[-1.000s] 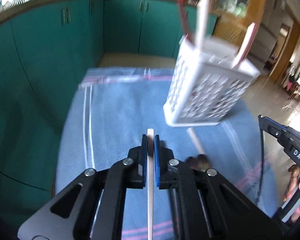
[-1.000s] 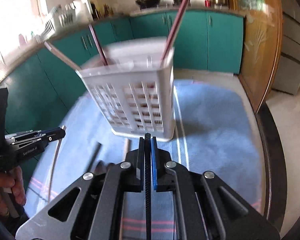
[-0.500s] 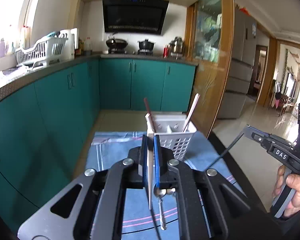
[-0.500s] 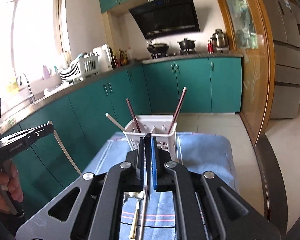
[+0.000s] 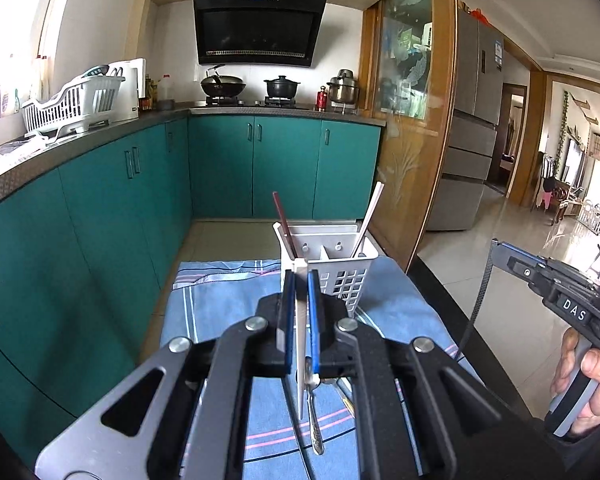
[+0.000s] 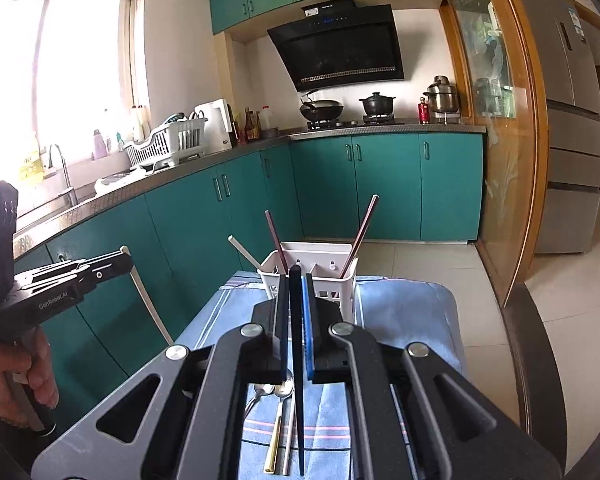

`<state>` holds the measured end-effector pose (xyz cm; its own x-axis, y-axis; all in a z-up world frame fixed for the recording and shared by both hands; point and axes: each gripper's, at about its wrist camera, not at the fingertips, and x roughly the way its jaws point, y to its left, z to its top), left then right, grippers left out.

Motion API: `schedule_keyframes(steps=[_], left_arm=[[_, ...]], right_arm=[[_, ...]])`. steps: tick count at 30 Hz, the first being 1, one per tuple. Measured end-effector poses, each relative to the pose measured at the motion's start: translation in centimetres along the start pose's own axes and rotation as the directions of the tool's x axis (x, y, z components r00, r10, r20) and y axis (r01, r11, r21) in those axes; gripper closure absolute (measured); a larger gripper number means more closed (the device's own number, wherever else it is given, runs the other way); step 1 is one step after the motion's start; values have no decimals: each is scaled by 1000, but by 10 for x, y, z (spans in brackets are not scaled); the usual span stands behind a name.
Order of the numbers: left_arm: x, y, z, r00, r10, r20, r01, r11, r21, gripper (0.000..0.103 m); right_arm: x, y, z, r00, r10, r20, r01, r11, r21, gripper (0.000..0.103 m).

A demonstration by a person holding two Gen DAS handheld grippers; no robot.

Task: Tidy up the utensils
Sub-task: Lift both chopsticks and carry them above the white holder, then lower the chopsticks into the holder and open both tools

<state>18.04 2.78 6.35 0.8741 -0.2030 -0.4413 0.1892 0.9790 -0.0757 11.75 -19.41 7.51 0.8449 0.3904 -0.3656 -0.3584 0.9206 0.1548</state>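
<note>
Left claw [image 5: 300, 284] clenched on a white chopstick [image 5: 299, 360], held raised above the blue striped cloth [image 5: 220, 308] covering the counter, loose spoons [image 6: 278, 394] lying on the cloth beneath. Centre, at the cloth's far end: white slotted utensil basket [image 5: 346, 276], upright, holding a dark red chopstick [image 5: 281, 216] at its left and a white chopstick [image 5: 370, 218] leaning right. Right claw [image 6: 296, 280] clenched on a dark chopstick [image 6: 298, 360], likewise held above the cloth, short of the basket.
</note>
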Motion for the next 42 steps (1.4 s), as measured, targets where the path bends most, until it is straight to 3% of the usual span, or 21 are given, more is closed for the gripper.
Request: schedule_keyframes(steps=[10, 16, 26, 32, 36, 42], left_arm=[[3, 1, 3, 1000, -26, -10, 26, 1000, 3, 97], [5, 11, 5, 999, -37, -5, 37, 999, -21, 97], [10, 28, 3, 999, -42, -13, 41, 997, -69, 97], [17, 31, 4, 998, -61, -22, 59, 995, -82, 97], [21, 35, 4, 998, -63, -29, 61, 994, -89, 97], [24, 42, 2, 998, -56, -37, 52, 993, -101, 97]], right_arm=[[8, 1, -3, 1000, 7, -13, -7, 1000, -1, 97], [19, 10, 18, 1000, 10, -20, -11, 1000, -23, 97], [31, 19, 124, 998, -37, 60, 40, 998, -54, 97], [69, 15, 176, 990, -98, 103, 103, 994, -37, 97], [108, 8, 178, 988, -127, 82, 129, 992, -15, 97], [161, -11, 133, 989, -143, -25, 143, 989, 31, 97]])
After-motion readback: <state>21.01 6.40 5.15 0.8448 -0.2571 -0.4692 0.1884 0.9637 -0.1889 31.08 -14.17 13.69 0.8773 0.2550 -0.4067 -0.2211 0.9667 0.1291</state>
